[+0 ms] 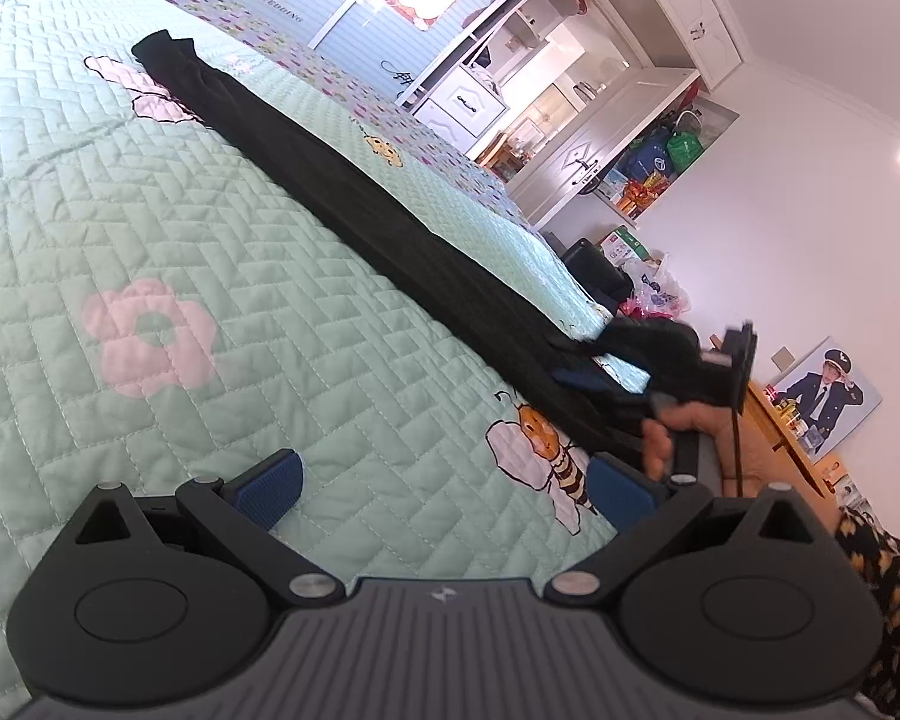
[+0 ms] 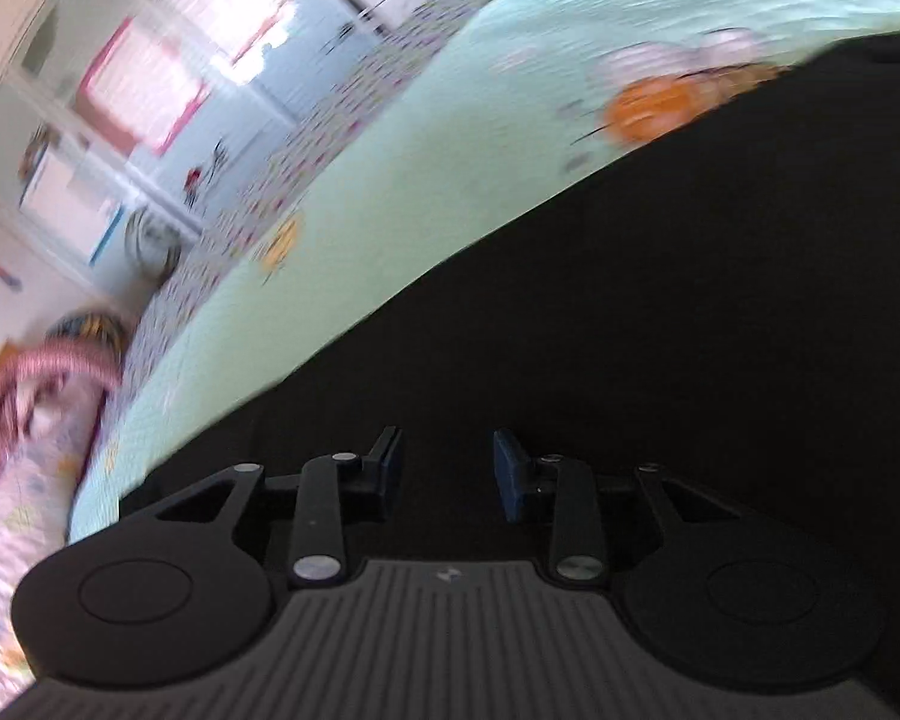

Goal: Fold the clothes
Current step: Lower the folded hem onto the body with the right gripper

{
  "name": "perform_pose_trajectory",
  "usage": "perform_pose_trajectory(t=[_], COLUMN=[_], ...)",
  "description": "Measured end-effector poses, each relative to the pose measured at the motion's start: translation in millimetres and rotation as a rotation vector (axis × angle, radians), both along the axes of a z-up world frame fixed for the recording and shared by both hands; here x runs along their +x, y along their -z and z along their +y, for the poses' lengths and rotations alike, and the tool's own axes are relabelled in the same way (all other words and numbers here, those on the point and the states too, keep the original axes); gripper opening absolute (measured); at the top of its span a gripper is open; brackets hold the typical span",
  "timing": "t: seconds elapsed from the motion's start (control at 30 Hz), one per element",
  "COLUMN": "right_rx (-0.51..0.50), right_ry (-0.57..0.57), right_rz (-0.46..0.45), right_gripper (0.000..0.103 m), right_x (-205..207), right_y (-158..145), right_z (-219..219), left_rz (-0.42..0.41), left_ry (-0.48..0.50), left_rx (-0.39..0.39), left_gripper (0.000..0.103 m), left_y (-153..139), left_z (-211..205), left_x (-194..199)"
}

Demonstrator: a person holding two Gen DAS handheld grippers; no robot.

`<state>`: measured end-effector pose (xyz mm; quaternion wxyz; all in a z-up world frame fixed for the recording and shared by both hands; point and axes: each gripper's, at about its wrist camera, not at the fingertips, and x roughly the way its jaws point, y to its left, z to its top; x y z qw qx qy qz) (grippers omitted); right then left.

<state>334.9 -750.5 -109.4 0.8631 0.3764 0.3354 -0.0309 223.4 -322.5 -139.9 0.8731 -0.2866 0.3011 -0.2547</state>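
Bed [image 1: 150,192] with a mint quilted bedspread is filling most of both views; pink flower appliqué [image 1: 150,336] mid-left, bee appliqué [image 1: 546,450] near the close edge.

Black garment [image 1: 354,180], folded into a long narrow strip, is lying flat on the bedspread, running from far left diagonally to near right. Can't tell the garment type. In the right wrist view the same dark cloth [image 2: 660,330] is covering the whole near-right half, bedspread showing beyond it at left and far.

White wardrobe unit [image 1: 618,120] is standing beyond the bed on the far right; framed portrait [image 1: 825,396] is leaning against the wall at right.

Left gripper [image 1: 444,489] is hovering over bare bedspread just left of the strip's near end, jaws standing wide apart, nothing between them.

Right gripper [image 2: 447,468] is sitting over the black cloth, jaws partly apart with a clear gap between the blue pads [image 2: 507,474]; not gripping anything that shows. View is motion-blurred. From the left wrist view it is at the strip's near end, a hand [image 1: 684,432] on its handle.
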Motion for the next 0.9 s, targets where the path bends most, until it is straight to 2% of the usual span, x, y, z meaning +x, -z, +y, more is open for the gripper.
perform_pose_trajectory(t=[0.13, 0.23, 0.3, 0.37, 0.47, 0.53, 0.63, 0.7, 0.73, 0.8, 0.83, 0.87, 0.9], right_rx=[0.064, 0.087, 0.095, 0.054, -0.002, -0.073, -0.166, -0.146, -0.136, -0.161, -0.18, -0.184, -0.158], right_ry=[0.044, 0.147, 0.077, -0.015, -0.129, -0.184, -0.266, -0.29, -0.299, -0.309, -0.314, -0.308, -0.285], right_rz=[-0.015, -0.053, -0.074, -0.066, -0.064, -0.047, -0.032, -0.017, 0.003, 0.105, 0.163, 0.193, 0.171], right_gripper=[0.033, 0.04, 0.043, 0.044, 0.044, 0.044, 0.044, 0.044, 0.044, 0.044, 0.041, 0.034, 0.027], right_x=[32, 7, -22, -58, -132, -162, -208, -232, -242, -263, -274, -287, -302], right_y=[8, -7, -24, -44, -71, -89, -101, -93, -85, -55, -40, -28, -25], right_z=[-67, -92, -89, -82, -78, -80, -71, -67, -65, -60, -58, -57, -61], left_rz=[-0.003, -0.003, 0.005, 0.024, 0.052, 0.091, 0.029, -0.005, 0.004, 0.076, 0.121, 0.152, 0.182], left_ry=[-0.001, -0.003, -0.004, -0.005, -0.006, -0.02, 0.0, 0.027, 0.05, 0.09, 0.101, 0.098, 0.094], left_rx=[0.003, 0.008, 0.007, 0.0, -0.01, -0.031, 0.012, 0.044, 0.064, 0.124, 0.163, 0.2, 0.236], left_gripper=[0.103, 0.103, 0.103, 0.103, 0.103, 0.099, 0.099, 0.1, 0.101, 0.101, 0.101, 0.101, 0.101], left_y=[0, 0, -1, -4, -8, -23, -62, -84, -89, -87, -81, -73, -65], left_z=[0, -1, -1, 1, 3, 6, 1, -1, -2, -2, 0, 3, 7], left_x=[0, 0, 0, 0, 0, -7, -33, -54, -66, -86, -96, -108, -119])
